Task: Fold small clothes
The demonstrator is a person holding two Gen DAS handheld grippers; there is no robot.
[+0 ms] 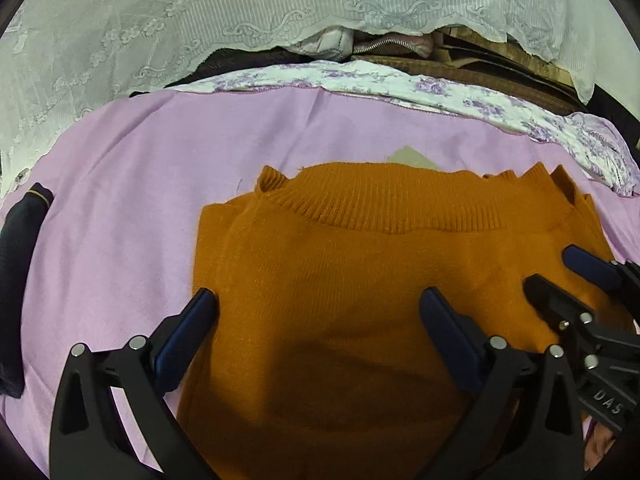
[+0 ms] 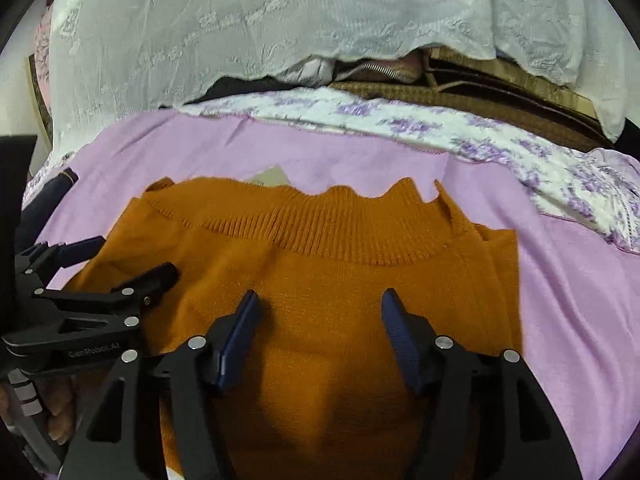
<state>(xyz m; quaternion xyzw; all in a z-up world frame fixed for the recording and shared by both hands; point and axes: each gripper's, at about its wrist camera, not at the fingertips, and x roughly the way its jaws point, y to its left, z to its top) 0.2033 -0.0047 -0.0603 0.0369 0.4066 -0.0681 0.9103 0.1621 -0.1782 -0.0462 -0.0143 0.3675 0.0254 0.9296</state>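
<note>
A rust-orange ribbed-knit sweater (image 1: 340, 280) lies flat on a smooth lilac bed sheet (image 1: 120, 200), its wavy ribbed collar pointing toward the sheet's far edge. There a white cloth printed with purple flowers (image 1: 500, 108) runs along the hem of the lilac sheet. Beyond it hangs a white lace-embroidered curtain (image 1: 160, 20), with brown woven matting (image 2: 460, 96) showing under its scalloped hem. A dark navy garment with a thin gold stripe (image 1: 20, 248) lies near the left edge of the sheet, well apart from the sweater.

The left gripper (image 1: 316, 308) stands wide open over the sweater's left part; its left blue pad sits at the sweater's left edge and the right pad over the knit, and nothing is clamped between them. The right gripper (image 2: 316, 308) is partly open above the middle of the sweater, just below the collar, and its blue pads grip no fabric. Each gripper shows in the other's view, just beside it. A person's fingers (image 2: 56, 424) wrap the left gripper's handle.
</note>
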